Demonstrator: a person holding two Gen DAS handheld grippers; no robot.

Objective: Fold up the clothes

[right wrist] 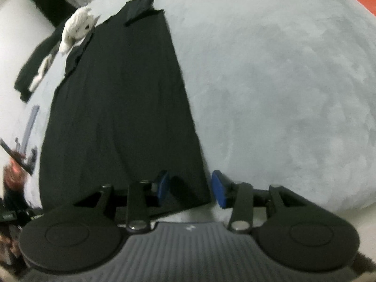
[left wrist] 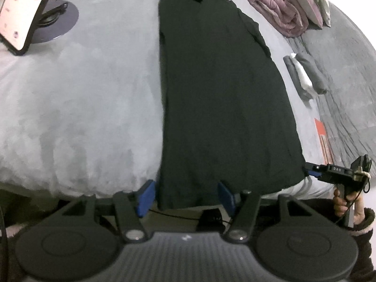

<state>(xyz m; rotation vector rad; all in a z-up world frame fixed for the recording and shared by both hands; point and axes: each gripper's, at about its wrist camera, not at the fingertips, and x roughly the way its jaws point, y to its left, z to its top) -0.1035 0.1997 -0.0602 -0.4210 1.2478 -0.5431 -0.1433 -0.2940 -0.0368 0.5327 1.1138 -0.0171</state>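
The left gripper (left wrist: 185, 196) is held angled downward with its blue pads (left wrist: 146, 197) parted. The right gripper (right wrist: 190, 188) is likewise tilted down, its jaws spread less widely. A hand (left wrist: 341, 202) is seen gripping its handle.

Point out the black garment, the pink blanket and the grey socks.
black garment (left wrist: 223, 98): left wrist view, middle of the cloth.
pink blanket (left wrist: 282, 7): left wrist view, rolled end.
grey socks (left wrist: 312, 75): left wrist view, right sock.

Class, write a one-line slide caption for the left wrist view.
Open left gripper straddling the near corner of a black garment on a grey bed.
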